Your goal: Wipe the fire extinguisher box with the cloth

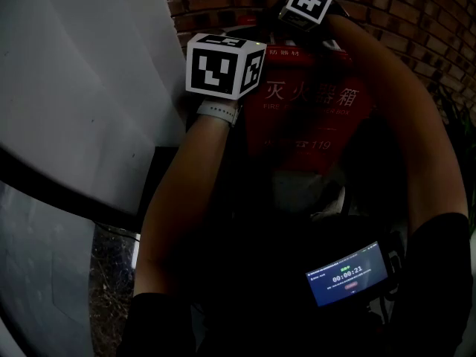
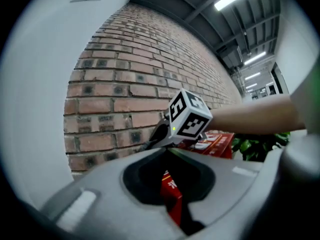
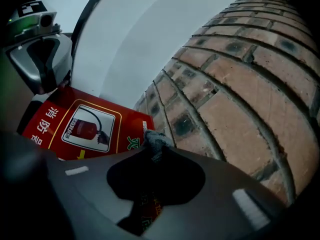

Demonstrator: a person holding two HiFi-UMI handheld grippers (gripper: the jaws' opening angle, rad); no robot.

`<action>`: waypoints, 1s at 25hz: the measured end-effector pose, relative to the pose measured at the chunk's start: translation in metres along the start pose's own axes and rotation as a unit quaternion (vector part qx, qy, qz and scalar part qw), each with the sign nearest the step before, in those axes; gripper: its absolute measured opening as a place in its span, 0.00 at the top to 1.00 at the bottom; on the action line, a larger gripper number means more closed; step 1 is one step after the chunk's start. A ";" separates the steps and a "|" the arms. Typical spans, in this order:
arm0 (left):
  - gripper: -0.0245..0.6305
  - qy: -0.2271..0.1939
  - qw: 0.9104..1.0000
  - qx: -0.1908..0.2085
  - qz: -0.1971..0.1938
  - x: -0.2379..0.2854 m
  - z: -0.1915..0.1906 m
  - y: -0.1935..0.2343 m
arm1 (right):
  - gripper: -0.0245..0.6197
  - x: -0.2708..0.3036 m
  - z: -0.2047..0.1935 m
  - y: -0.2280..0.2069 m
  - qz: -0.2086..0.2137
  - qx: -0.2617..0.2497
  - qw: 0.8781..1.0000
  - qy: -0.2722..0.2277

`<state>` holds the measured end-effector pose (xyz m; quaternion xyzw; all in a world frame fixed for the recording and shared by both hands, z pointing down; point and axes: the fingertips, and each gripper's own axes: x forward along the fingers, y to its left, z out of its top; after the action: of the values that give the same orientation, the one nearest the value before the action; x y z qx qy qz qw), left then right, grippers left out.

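Closest to the person, a small lit screen [image 1: 348,274] sits low in the head view; beyond it both forearms reach forward to the fire extinguisher box [image 1: 312,103], which stands against the brick wall [image 3: 240,99] with its red lettered front facing the person and a white curved panel [image 1: 82,88] to its left; the left gripper [image 2: 167,151] is at the box's upper left corner, its jaws closed tip to tip with nothing pinched that I can see, the red edge of the box showing only through the opening beneath them; farther in, at the back of the box's top, the right gripper [image 3: 152,153] is clamped on a small tuft of grey cloth [image 3: 155,140], which pokes out past the jaw tips just beside the wall; from there the top face with its extinguisher pictogram spreads to the left, its long axis running along the wall toward the left gripper; whether the cloth already touches the red surface I cannot tell; the right gripper is the one placed to wipe, and I judge the stroke should run leftward along that axis, stopping short of the left gripper.
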<state>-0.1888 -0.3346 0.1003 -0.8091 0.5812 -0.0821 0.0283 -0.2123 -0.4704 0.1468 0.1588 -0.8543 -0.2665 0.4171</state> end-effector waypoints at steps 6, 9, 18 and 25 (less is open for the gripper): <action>0.96 -0.009 1.000 -0.006 0.003 -0.001 -0.002 0.001 | 0.90 -0.012 0.004 0.022 0.020 0.001 1.000 -0.007; 0.96 -0.002 1.000 0.008 0.002 0.002 -0.004 -0.002 | 0.90 -0.024 0.007 0.037 0.034 -0.001 0.999 -0.013; 0.96 0.003 0.999 0.020 0.032 0.001 -0.005 0.000 | 0.90 -0.065 0.015 0.087 0.081 -0.009 0.996 -0.029; 0.96 0.025 0.999 0.011 0.028 0.006 -0.014 -0.004 | 0.90 -0.086 0.007 0.109 0.089 -0.027 0.995 -0.021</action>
<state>-0.1858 -0.3387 0.1152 -0.7897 0.6034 -0.1082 0.0251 -0.1713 -0.3378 0.1532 0.0655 -0.8659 -0.2549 0.4253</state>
